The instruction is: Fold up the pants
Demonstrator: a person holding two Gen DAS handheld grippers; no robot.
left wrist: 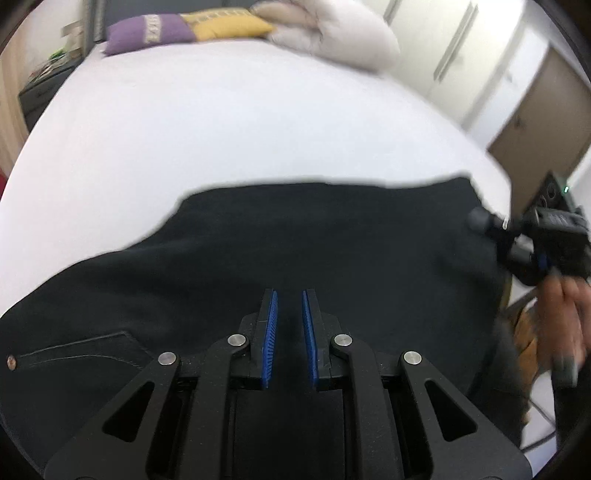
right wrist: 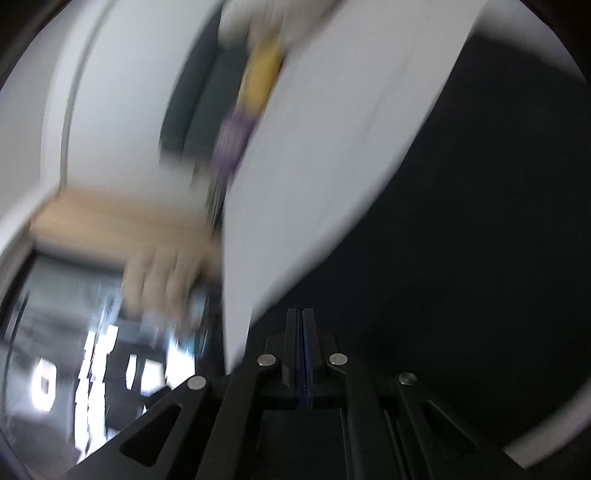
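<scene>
Black pants (left wrist: 295,251) cut off by left gripper (left wrist: 290,295), narrowly parted, empty; blurred right gripper (right wrist: 302,314) closed.

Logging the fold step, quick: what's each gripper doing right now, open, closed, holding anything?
Left gripper: slightly open, nothing between the pads, over the black pants.
Right gripper: shut, nothing visibly gripped.

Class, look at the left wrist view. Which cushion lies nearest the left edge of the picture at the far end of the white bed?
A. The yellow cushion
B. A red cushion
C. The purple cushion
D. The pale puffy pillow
C: the purple cushion sits furthest left at the far end of the white bed, with the yellow cushion and the pale puffy pillow to its right.
</scene>
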